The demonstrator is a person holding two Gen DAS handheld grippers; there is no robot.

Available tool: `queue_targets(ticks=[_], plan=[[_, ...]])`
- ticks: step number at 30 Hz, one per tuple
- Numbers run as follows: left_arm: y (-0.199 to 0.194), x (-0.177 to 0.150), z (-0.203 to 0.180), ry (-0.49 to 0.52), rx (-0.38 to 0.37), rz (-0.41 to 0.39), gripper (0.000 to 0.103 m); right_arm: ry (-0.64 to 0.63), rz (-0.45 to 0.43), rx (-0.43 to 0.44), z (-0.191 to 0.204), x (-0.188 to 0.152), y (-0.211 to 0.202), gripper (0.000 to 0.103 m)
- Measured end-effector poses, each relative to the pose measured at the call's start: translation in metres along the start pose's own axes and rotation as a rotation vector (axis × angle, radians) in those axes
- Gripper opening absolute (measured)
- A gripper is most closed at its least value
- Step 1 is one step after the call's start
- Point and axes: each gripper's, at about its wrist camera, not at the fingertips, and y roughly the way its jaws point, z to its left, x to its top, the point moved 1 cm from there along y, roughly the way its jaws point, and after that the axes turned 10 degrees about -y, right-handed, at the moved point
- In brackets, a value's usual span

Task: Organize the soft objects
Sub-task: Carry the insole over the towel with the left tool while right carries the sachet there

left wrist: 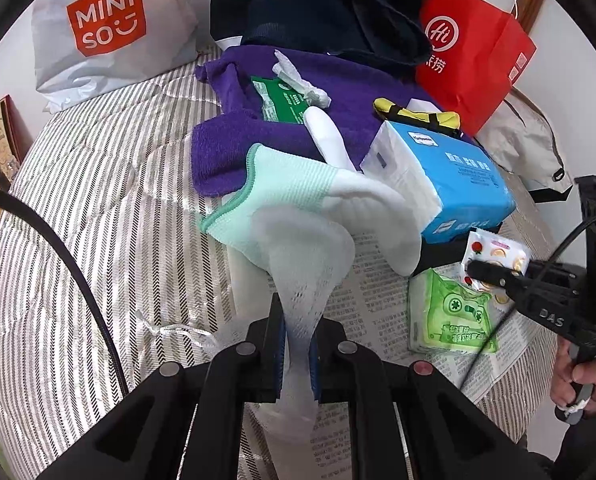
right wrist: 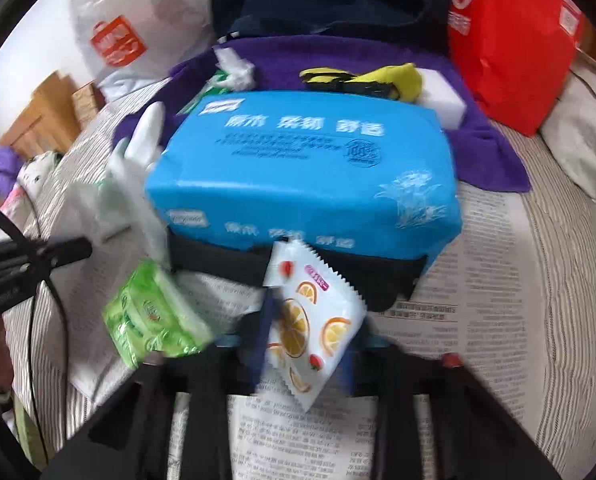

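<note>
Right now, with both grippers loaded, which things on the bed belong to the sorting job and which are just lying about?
In the job:
- white sock, clamped in the left gripper
- fruit-print packet, clamped in the right gripper
- blue tissue pack
- green tissue packet
- purple towel

Lying about:
- Miniso bag
- red paper bag
- newspaper

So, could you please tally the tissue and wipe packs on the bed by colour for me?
Blue: 1, the large blue plastic-wrapped tissue pack.
Light green: 1, the small green cartoon-printed tissue pack.
Dark green: 1, the flat dark green packet on the purple towel.
White with fruit print: 1, the sachet in the right gripper.
Total: 4.
</note>
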Motion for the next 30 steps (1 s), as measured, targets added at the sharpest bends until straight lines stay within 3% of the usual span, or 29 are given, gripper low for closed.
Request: queue_targets(ticks=[1, 4, 12, 30], plan=[[0.000, 0.000, 0.000, 0.001, -0.001, 0.002, 0.010, 0.033, 0.007, 0.061, -0.003, -0.002, 0.000, 0.005], [0.001, 0.000, -0.001, 0.007, 0.002, 0.003, 0.010, 0.027, -0.004, 0.042, -0.006, -0.006, -0.005, 0.005], [-0.005, 0.002, -0.001, 0.005, -0.003, -0.008, 0.010, 0.053, -0.028, 0.093, -0.020, -0.011, -0.026, 0.004], [-0.043, 0.021, -0.017, 0.022, -0.018, -0.069, 0.010, 0.028, -0.130, 0.168, -0.028, 0.027, -0.064, 0.004]])
